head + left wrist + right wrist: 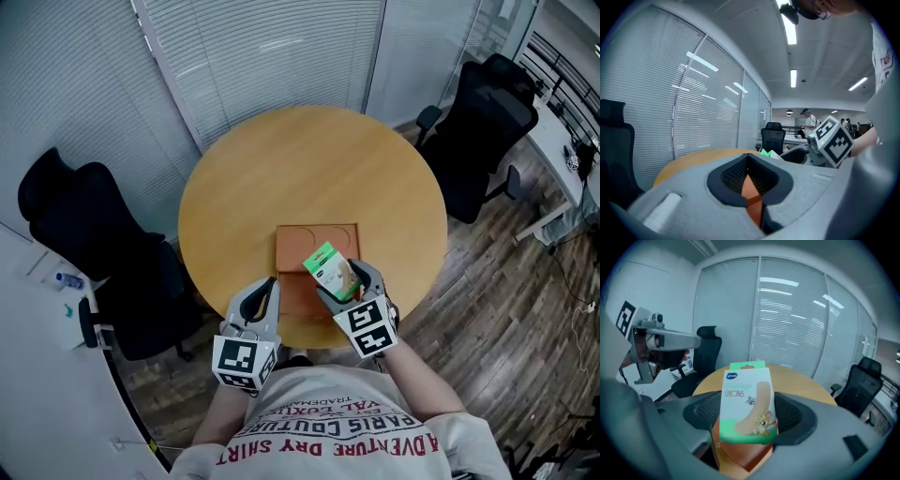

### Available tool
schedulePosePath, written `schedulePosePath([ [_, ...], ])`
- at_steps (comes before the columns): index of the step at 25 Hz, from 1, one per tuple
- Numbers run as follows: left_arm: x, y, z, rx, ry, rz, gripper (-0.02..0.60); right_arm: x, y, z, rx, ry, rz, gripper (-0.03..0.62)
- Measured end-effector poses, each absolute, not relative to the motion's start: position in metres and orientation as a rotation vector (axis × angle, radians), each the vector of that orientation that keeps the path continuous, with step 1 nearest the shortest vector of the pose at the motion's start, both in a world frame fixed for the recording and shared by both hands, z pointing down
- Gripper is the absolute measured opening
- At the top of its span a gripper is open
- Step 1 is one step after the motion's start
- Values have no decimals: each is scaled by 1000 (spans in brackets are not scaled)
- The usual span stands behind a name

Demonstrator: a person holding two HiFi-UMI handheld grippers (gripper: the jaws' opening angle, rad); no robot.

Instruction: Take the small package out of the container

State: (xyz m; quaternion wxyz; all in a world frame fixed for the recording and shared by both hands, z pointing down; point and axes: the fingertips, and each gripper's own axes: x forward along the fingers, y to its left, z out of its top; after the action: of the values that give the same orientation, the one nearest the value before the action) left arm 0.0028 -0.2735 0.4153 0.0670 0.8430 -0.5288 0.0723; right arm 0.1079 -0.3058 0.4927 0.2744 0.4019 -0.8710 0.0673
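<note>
Right claw (749, 420) clamps small package (746, 399) (long axis along jaws, green tab outward); left claw (749, 174) pinches container (302, 246) rim.

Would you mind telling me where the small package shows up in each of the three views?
Head view: the small package is low centre, gripped by the right tongs over the orange container.
Left gripper view: only its green corner peeks above the left tongs, just right of centre.
Right gripper view: the package stands dead centre, upright between the jaws.
Shared landmark: the round wooden table.
</note>
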Motion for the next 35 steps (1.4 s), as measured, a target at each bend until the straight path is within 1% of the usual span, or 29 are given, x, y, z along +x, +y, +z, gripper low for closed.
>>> schedulePosePath([
  [7,6,-273,411,2568,-1585,222,11,119,-298,439,1307,-2530,218,357],
  [18,19,-279,407,2615,-1543,216,11,169,-302,416,1636,-2510,156,356],
  [35,29,-279,403,2619,-1535,210,11,172,-302,418,1629,-2502,165,354],
])
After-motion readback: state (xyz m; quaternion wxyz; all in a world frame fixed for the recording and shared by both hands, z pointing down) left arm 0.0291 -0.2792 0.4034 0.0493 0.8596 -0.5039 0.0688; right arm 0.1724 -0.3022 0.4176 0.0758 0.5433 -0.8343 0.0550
